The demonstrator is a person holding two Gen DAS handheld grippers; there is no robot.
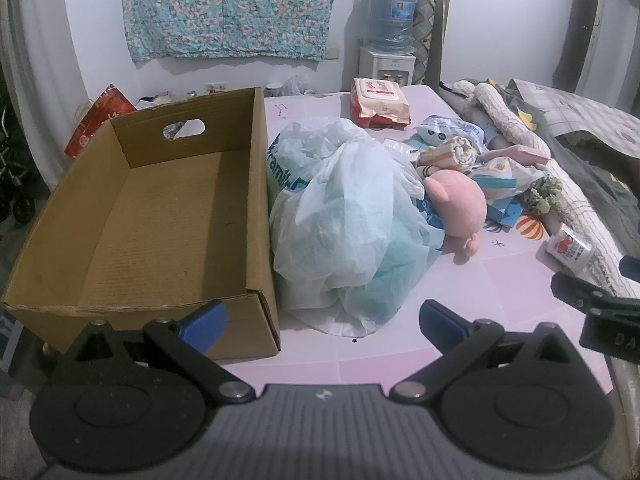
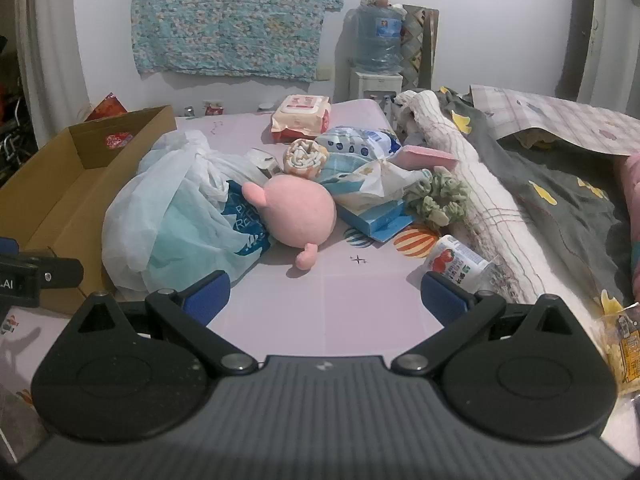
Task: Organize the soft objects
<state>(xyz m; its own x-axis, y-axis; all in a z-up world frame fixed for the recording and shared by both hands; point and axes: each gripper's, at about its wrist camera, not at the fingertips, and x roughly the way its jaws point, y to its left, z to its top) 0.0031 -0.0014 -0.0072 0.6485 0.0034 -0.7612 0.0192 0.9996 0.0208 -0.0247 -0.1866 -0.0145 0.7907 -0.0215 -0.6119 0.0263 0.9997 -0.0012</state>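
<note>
An open cardboard box [image 1: 168,216] stands empty at the left of the pink table; it also shows in the right wrist view [image 2: 60,184]. Beside it lies a crumpled white and blue plastic bag [image 1: 348,224] [image 2: 180,216]. A pink plush toy [image 1: 456,204] [image 2: 300,212] lies against the bag. Behind it are a rolled striped cloth [image 1: 456,152] [image 2: 306,158], a green scrunchie [image 2: 440,198] [image 1: 542,194] and soft packets. My left gripper [image 1: 322,320] is open and empty, before the box corner and bag. My right gripper [image 2: 324,296] is open and empty, short of the plush.
A wet-wipes pack [image 1: 378,102] [image 2: 300,118] lies at the back of the table. A small drink carton [image 1: 570,248] [image 2: 456,264] lies at the right near the blankets [image 2: 520,200]. A water dispenser [image 1: 388,40] stands by the wall.
</note>
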